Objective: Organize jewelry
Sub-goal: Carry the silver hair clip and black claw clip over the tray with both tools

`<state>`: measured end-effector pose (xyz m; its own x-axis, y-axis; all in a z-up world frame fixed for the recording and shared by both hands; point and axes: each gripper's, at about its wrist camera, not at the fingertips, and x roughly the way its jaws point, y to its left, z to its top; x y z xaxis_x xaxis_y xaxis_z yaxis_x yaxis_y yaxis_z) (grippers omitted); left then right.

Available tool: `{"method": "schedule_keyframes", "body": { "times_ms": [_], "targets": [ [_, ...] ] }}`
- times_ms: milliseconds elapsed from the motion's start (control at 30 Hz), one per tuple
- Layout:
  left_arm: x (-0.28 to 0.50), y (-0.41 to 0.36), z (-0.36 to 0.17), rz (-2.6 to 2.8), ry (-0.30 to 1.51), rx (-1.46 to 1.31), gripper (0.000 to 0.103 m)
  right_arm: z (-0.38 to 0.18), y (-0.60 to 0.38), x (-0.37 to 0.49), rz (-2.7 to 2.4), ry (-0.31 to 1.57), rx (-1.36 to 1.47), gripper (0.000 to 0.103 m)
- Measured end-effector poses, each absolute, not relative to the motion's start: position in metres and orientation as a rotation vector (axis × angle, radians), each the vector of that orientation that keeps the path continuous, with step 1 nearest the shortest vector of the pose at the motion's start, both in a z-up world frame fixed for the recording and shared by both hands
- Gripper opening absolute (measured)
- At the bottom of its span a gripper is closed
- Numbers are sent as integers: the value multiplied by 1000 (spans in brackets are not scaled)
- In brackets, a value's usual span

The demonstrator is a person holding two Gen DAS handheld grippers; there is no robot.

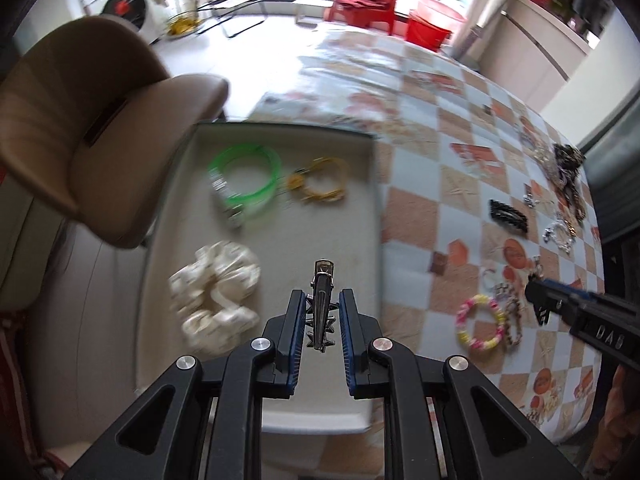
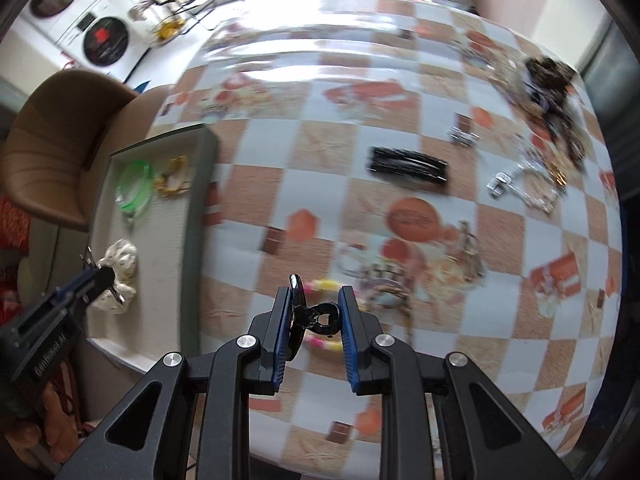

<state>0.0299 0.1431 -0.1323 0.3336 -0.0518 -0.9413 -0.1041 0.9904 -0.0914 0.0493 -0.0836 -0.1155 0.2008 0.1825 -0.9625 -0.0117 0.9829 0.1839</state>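
Left gripper (image 1: 322,312) clamps a metal toothed hair clip (image 1: 321,308) above the grey tray (image 1: 280,416) near the white scrunchie (image 1: 216,292), while the right gripper (image 2: 312,314) pinches a small black claw clip (image 2: 316,314) over the checkered tablecloth (image 2: 280,160)

- On the right gripper (image 1: 538,300), seen from the left wrist camera low at the right edge, pale raised letters run along its black body; they read roughly "DAS", and the last letter is uncertain.
- On the left gripper (image 2: 105,278), seen from the right wrist camera low at the left edge, white lettering runs along its black body; it reads roughly "GenRobot.AI", though blur softens it.
- The orange round print (image 2: 414,218) on the checked tablecloth (image 2: 500,340), ahead of the right gripper's fingers, carries lettering too blurred to read.
- The green bangle (image 1: 244,178) in the tray (image 1: 360,426) bears a small label, unreadable.
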Motion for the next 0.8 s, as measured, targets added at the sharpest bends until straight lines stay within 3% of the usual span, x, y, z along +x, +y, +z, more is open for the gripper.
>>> {"method": "schedule_keyframes", "body": {
  "times_ms": [467, 800],
  "targets": [
    [-16, 230, -155, 206, 1258, -263, 20, -116, 23, 79, 359, 1372, 91, 25],
    [-14, 244, -193, 228, 1307, -290, 20, -139, 75, 114, 454, 1400, 75, 25]
  ]
}}
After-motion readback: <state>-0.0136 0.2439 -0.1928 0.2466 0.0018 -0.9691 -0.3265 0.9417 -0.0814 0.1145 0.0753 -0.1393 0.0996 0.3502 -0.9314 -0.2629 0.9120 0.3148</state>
